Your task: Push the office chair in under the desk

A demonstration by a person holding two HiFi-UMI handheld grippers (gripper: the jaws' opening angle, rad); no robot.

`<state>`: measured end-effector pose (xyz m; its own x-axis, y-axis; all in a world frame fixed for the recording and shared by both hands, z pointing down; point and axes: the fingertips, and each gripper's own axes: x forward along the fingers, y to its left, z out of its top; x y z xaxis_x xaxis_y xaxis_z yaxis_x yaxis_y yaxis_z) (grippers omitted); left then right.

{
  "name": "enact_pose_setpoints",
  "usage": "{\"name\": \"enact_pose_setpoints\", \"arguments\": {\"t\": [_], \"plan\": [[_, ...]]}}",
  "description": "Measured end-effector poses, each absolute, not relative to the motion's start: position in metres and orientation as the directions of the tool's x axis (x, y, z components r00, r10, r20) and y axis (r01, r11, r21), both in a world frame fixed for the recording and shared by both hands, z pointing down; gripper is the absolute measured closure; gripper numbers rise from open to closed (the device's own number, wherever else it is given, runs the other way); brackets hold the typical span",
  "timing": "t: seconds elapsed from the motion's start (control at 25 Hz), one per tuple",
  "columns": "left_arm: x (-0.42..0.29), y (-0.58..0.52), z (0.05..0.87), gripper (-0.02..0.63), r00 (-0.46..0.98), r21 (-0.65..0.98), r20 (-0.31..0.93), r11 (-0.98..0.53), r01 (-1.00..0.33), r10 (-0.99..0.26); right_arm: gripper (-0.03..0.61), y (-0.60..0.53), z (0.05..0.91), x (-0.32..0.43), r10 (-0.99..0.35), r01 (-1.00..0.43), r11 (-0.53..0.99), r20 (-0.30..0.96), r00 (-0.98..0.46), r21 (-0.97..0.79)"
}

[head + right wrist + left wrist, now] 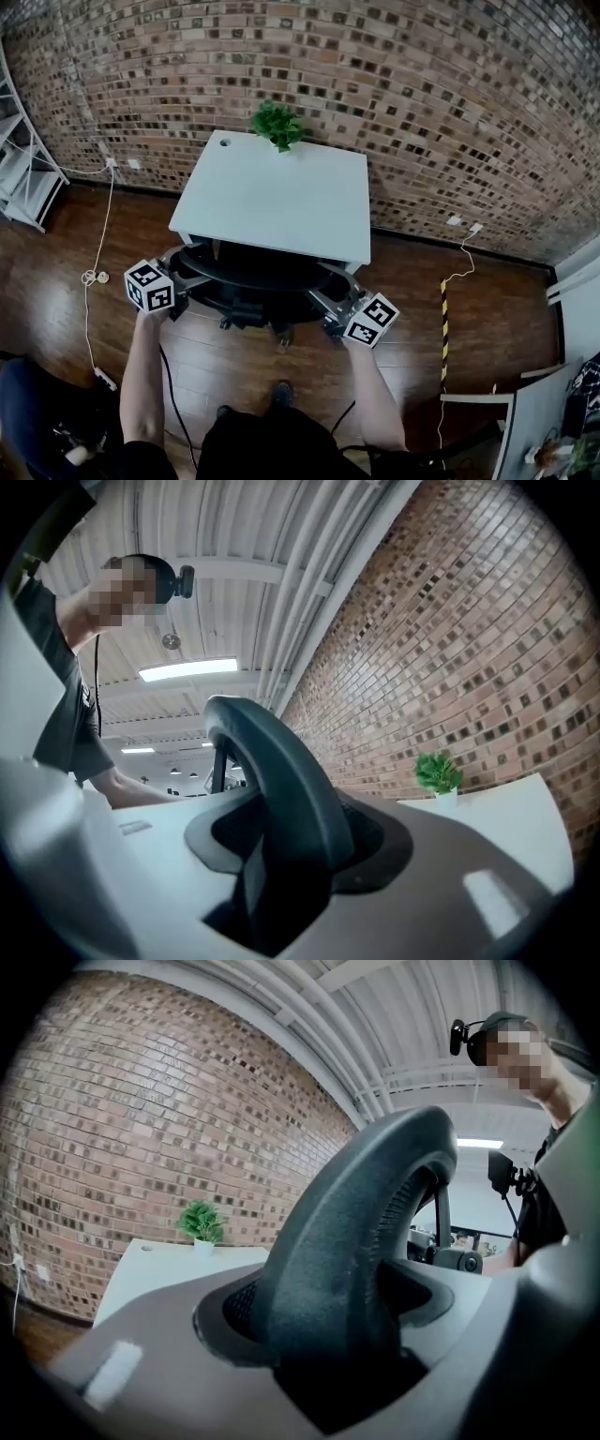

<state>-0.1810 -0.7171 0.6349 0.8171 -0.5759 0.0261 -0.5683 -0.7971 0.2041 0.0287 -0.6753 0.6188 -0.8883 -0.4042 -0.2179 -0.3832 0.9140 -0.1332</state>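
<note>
Nearest me, the person's forearms reach forward over the wooden floor point(56, 309), a tool in each hand. The left tool point(183, 272) is clamped across the thick left side of the backrest rim point(347, 1241), its jaws set wide because the rim is fat there. The right tool point(333, 298) is closed on a thinner stretch of the same rim on the right. The two holds sit at about the same height, well apart.

Just beyond them, the office chair point(258, 277) has its seat already beneath the near edge of the table point(272, 202). Only the backrest and bits of the base show outside it.

I'd judge the chair heavy but willing to roll on these smooth boards. The rim looks like stiff, hard plastic, smooth enough for a tool to slide along its curve. The mesh inside it is soft and no place to take hold. The rim's two sides are the right spots, pushed evenly, or the seat may swivel.

At the table's far edge stands a small potted plant point(277, 125), which looks light enough to tip if the chair knocks the table. Behind it rises the brick wall point(422, 94).
</note>
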Motion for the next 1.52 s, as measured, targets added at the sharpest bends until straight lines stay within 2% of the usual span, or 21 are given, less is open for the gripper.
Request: {"name": "enact_pose_setpoints", "arguments": {"t": [0.56,1.08,1.52], "plan": [[-0.171,-0.805,0.651,0.063,0.803,0.174,0.045,-0.787,-0.592,-0.595,0.39,-0.771,0.629,0.039,-0.389,-0.357,0.919,-0.233,-0.891,-0.168],[-0.171,-0.88,0.652,0.06,0.845,0.178,0.047,-0.828,-0.532,-0.533,0.385,-0.837,0.639,0.039,-0.471,-0.439,0.881,-0.219,-0.855,-0.177],[-0.179,-0.879,0.645,0.066,0.86,0.149,-0.04,-0.854,-0.499,-0.509,0.371,-0.841,0.643,0.035,-0.488,-0.469,0.873,-0.228,-0.843,-0.134]]}}
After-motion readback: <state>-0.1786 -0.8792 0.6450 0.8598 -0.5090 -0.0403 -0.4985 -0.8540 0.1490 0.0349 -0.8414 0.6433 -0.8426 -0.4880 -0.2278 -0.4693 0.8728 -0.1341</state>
